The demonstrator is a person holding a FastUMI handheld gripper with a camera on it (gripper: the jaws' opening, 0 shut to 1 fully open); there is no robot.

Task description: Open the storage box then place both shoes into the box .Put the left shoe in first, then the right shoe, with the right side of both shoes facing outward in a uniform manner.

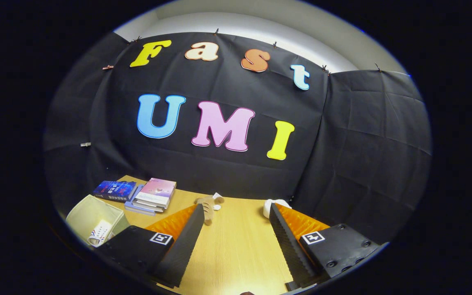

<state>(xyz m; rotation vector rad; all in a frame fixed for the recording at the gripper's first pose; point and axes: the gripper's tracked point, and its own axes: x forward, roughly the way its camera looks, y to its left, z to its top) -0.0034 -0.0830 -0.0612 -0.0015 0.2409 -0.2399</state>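
Gripper (236, 213) is spread wide with nothing but bare wooden table (236, 250) between the fingers. The open storage box (96, 223) sits off to the left beside the left finger with one shoe (100, 233) inside, books (139, 192) stacked just beyond it.

Wooden table (236, 246) is carrying a stack of books (154, 196) at far left, a blue book (114, 190) lying just beside it. A small toy figure (209, 203) is sitting mid-table.
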